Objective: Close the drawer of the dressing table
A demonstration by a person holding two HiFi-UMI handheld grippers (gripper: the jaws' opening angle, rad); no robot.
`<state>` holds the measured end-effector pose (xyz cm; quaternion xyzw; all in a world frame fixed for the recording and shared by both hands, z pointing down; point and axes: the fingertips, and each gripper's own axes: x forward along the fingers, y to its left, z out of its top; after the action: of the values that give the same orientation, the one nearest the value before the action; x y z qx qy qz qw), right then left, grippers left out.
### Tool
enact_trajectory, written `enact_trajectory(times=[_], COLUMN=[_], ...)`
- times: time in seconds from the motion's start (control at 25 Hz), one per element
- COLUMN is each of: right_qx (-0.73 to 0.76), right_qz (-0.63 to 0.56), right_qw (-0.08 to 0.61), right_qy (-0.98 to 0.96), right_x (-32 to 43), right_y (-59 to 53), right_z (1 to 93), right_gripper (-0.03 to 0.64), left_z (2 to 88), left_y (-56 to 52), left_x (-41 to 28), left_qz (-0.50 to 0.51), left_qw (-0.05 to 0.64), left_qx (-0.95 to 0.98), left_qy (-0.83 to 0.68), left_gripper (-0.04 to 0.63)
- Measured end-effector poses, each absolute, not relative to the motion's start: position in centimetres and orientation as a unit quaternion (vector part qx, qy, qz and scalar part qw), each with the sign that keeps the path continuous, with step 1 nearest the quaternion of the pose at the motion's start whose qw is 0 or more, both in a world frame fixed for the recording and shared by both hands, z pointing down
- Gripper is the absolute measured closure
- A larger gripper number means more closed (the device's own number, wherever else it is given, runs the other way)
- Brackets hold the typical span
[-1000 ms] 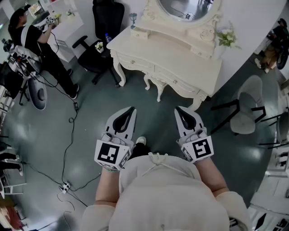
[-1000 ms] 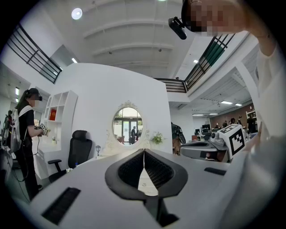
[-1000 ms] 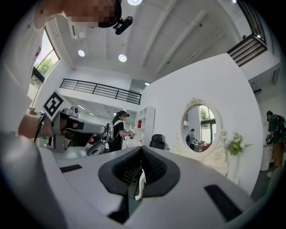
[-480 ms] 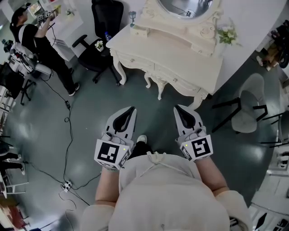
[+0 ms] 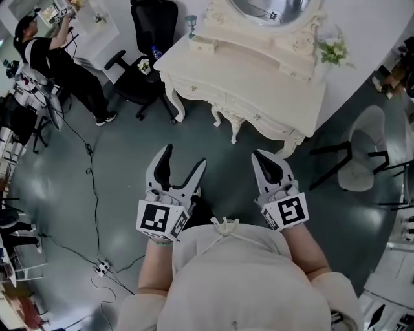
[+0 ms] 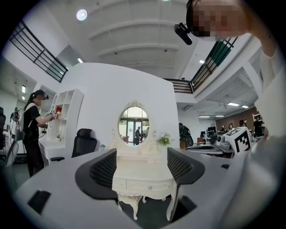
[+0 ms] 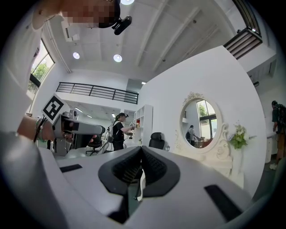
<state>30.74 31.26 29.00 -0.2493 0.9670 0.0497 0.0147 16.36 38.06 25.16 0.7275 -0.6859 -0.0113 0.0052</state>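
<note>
Standing back from the bench (image 5: 259,71), well apart from it, with the bench lying at twelve o'clock in the head view beyond a stretch of bare floor (image 5: 129,161). Holding both tongs level and low, near the body: left tongs (image 5: 184,156) toward seven o'clock, right tongs (image 5: 262,157) toward five. Just now opening the left tongs wide, with nothing between the jaws. Looking through that gap in the left gripper view and seeing only the bench's front, far off. Holding the right tongs pressed together, pinching nothing.

Judging progress: not yet starting the real work. Touching no drawer (image 5: 256,116), reaching no knob. Finding the drawers along the bench's front edge, under the top and below the mirror (image 5: 272,8), running from about eleven to one o'clock. Not being able to tell from here which drawer is standing out; seeing the fronts as nearly flush at this range.

Most likely leaving all of it to do:
- closing the gap to the bench
- picking out the open drawer
- setting tongs against its front
- pushing it in until flush

Reading the spread left tongs as possible preparation for that push, though only guessing.
</note>
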Motion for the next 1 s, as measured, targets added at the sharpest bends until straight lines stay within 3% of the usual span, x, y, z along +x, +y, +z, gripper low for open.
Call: enact_trajectory(times=[0.32,1.0], right_qx=[-0.262,-0.363], right_qz=[0.047,0.004], right_qw=[0.0,-0.016], right_qy=[0.964,0.932], right_x=[23.7,-0.9], right_y=[27.3,11.7], right_z=[30.9,32.1], right_gripper=[0.612,0.612], left_z=[28.0,29.3], left_y=[33.9,17.6], left_x=[9.2,-16.8], left_qz=[0.003,0.035], left_qw=[0.023,0.039], left_qx=[0.737,0.787], left_qy=[-0.675,-0.614], left_gripper=[0.247,0.247])
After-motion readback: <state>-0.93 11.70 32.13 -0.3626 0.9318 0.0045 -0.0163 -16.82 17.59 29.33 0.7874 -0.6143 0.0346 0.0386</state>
